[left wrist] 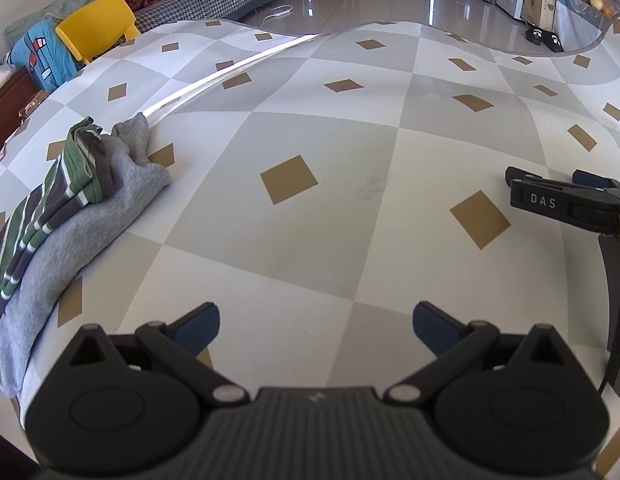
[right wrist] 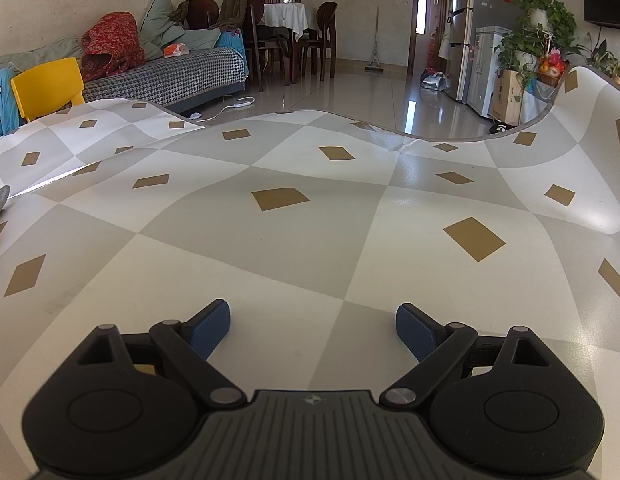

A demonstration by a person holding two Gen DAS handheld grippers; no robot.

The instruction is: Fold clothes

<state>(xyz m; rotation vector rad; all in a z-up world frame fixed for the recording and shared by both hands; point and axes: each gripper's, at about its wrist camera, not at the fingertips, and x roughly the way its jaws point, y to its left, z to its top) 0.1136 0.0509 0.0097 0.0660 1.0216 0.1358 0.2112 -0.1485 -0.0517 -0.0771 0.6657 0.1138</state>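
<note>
Status: two garments folded and stacked; no unfolded garment in view.

The green-striped garment (left wrist: pixel 50 204) lay folded on the folded grey sweatshirt (left wrist: pixel 90 216) at the left edge of the checked tablecloth (left wrist: pixel 310 128). The left gripper (left wrist: pixel 315 322) and right gripper (right wrist: pixel 313 326) were spread wide and held nothing, over bare cloth. Judgement: folding appeared largely finished; remaining laundry, if any, lay outside both views.

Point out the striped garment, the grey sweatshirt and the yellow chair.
striped garment (left wrist: pixel 50 216): left wrist view, top of its folded layers.
grey sweatshirt (left wrist: pixel 122 188): left wrist view, its upper fold.
yellow chair (left wrist: pixel 94 26): left wrist view, its backrest.
</note>
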